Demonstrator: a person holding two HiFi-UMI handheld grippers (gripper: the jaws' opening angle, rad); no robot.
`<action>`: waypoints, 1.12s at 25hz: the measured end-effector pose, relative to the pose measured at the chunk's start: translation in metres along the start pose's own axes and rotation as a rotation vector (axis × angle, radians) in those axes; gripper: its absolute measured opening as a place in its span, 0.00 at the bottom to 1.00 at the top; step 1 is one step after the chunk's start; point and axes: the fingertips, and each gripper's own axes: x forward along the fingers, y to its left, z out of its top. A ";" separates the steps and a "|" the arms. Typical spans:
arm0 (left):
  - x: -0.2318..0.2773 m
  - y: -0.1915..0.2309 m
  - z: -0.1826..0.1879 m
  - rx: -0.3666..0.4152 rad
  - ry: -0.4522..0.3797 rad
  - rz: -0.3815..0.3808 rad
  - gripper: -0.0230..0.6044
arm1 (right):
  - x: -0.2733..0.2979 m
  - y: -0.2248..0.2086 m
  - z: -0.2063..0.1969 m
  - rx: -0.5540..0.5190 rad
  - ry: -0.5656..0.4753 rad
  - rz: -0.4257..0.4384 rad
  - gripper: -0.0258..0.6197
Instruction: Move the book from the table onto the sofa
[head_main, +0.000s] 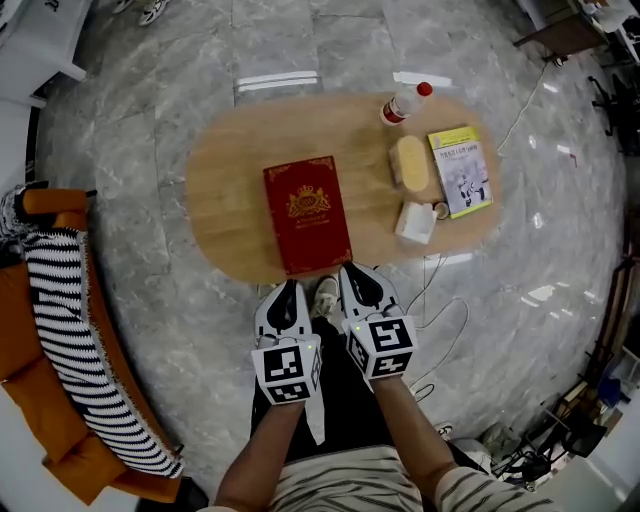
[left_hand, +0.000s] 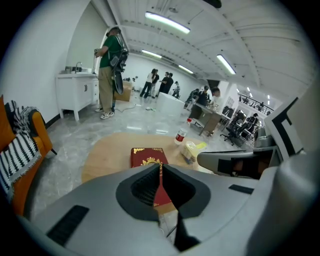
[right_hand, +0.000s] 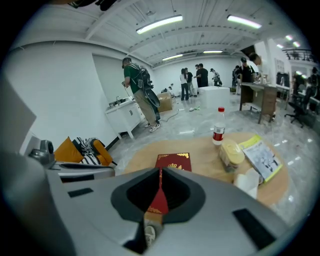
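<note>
A dark red book (head_main: 307, 213) with gold ornament lies flat on the oval wooden table (head_main: 225, 190), near its front edge. My left gripper (head_main: 291, 287) and right gripper (head_main: 351, 271) hang side by side just in front of that edge, both shut with nothing between the jaws. In the left gripper view the closed left gripper (left_hand: 160, 168) points at the book (left_hand: 148, 155). The right gripper view shows the closed right gripper (right_hand: 160, 173) lined up on the book (right_hand: 174, 161). The orange sofa (head_main: 40, 400) with a striped blanket (head_main: 75, 330) stands to the left.
On the table's right half stand a red-capped bottle (head_main: 405, 103), a yellow-lidded container (head_main: 411, 163), a yellow-edged booklet (head_main: 460, 170) and a white box (head_main: 415, 222). Cables trail over the marble floor at the right. Several people stand far back in the room (right_hand: 192, 80).
</note>
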 end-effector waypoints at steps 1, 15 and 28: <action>0.003 0.001 -0.003 -0.002 0.008 -0.001 0.05 | 0.003 -0.001 -0.003 0.002 0.004 -0.001 0.06; 0.057 0.026 -0.063 -0.072 0.139 -0.001 0.14 | 0.053 -0.021 -0.064 0.061 0.104 0.006 0.15; 0.089 0.048 -0.094 -0.170 0.241 -0.004 0.30 | 0.084 -0.052 -0.089 0.120 0.187 -0.013 0.33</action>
